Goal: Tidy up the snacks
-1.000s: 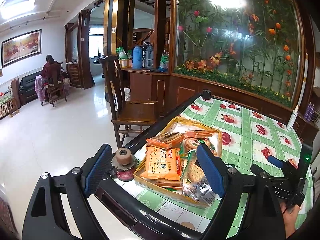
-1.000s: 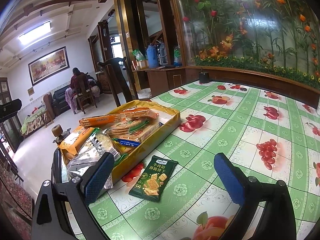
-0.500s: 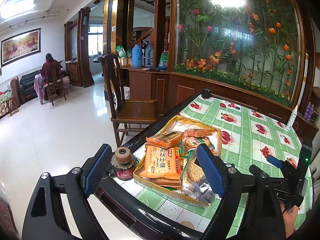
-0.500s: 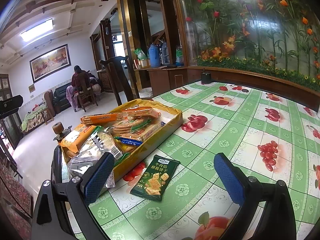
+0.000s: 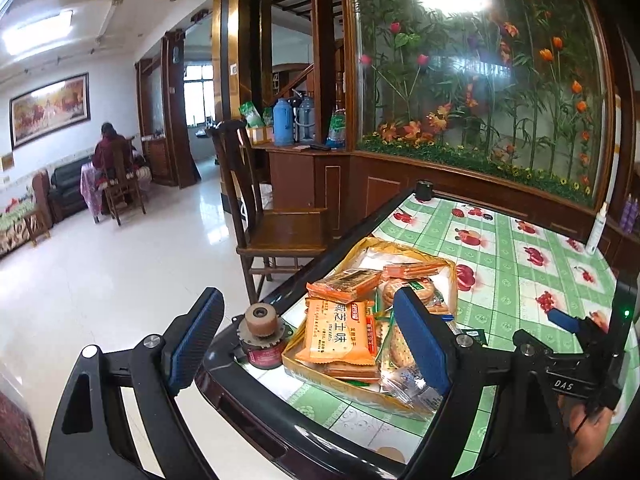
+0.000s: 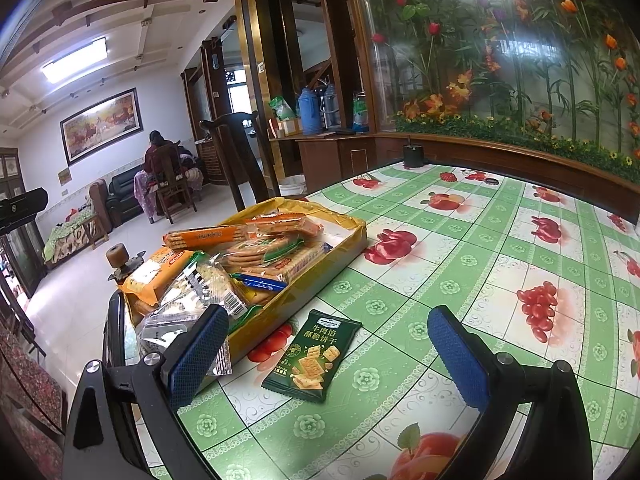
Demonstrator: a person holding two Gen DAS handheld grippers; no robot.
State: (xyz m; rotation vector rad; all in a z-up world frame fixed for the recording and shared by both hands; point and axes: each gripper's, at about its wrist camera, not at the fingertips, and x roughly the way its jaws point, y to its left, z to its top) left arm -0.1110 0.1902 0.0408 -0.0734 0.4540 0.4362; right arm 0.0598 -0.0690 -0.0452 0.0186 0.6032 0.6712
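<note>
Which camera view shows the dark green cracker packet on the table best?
The right wrist view: the dark green cracker packet lies flat on the tablecloth beside the yellow tray, whole and unobstructed. In the left wrist view only a dark corner of it shows behind the gripper's blue finger.

Left tongs (image 5: 306,338) stand wide apart, empty, above the yellow snack tray (image 5: 453,276) at the tabletop (image 5: 516,264) edge; orange cracker packet (image 5: 338,338) uppermost.
</note>
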